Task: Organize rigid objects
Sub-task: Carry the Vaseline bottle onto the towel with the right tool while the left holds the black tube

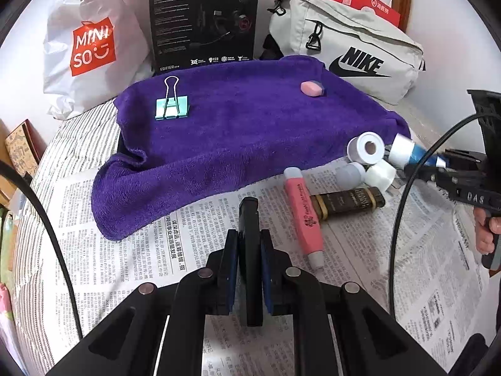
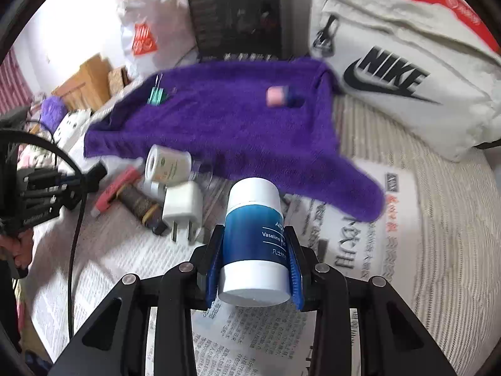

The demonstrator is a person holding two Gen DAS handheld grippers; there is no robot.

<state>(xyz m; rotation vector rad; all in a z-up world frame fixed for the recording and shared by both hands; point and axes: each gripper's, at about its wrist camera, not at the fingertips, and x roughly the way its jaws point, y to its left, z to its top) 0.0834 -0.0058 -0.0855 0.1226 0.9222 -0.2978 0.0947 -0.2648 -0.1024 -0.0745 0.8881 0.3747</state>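
My left gripper point(image 1: 249, 241) is shut on a thin black bar-shaped object point(image 1: 249, 219), held above the newspaper in front of the purple towel point(image 1: 238, 131). My right gripper point(image 2: 255, 250) is shut on a blue-and-white Vaseline tube point(image 2: 255, 228), also seen in the left wrist view point(image 1: 407, 152). On the towel lie a teal binder clip point(image 1: 171, 106) and a pink eraser point(image 1: 311, 88). On the newspaper lie a pink highlighter point(image 1: 302, 213), a dark brown tube point(image 1: 347, 202), a white tape roll point(image 1: 369, 148) and a white plug point(image 2: 183, 206).
A Miniso bag point(image 1: 90, 47), a black headset box point(image 1: 203, 18) and a grey Nike bag point(image 1: 353, 50) stand behind the towel. Newspaper point(image 1: 141, 266) covers the striped bedding. A black cable point(image 1: 416, 194) hangs at the right.
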